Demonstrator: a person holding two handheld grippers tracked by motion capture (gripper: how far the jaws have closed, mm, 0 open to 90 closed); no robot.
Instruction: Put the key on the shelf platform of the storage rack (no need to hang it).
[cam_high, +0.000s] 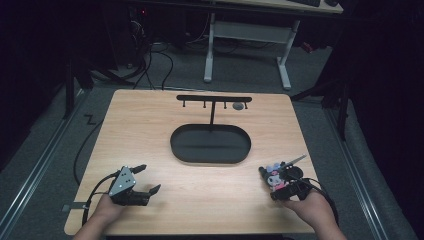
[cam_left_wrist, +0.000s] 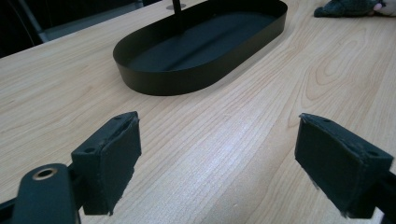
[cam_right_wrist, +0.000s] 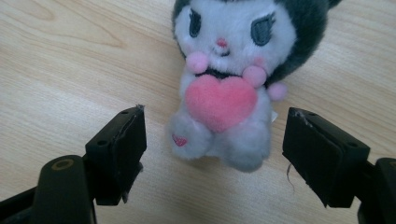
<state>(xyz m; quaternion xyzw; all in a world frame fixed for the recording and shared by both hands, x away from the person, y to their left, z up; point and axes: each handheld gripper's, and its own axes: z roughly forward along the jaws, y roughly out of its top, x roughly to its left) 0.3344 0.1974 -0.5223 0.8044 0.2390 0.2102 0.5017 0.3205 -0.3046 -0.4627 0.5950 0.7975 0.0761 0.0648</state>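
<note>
Dark room, light falling mainly on the wooden table (cam_high: 150, 125). Grey carpet floor (cam_high: 240, 82) all round. Beyond the table's far edge, a white-legged desk (cam_high: 285, 55). Black cables (cam_high: 155, 65) trail over the floor off the far left corner. Metal rails (cam_high: 35, 170) run along the floor on both sides.

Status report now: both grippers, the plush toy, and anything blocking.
Left gripper open, empty, over bare table. Right gripper open, jaws either side of the plush toy, not closed on it. Toy lies on table. Nothing in the way.
</note>
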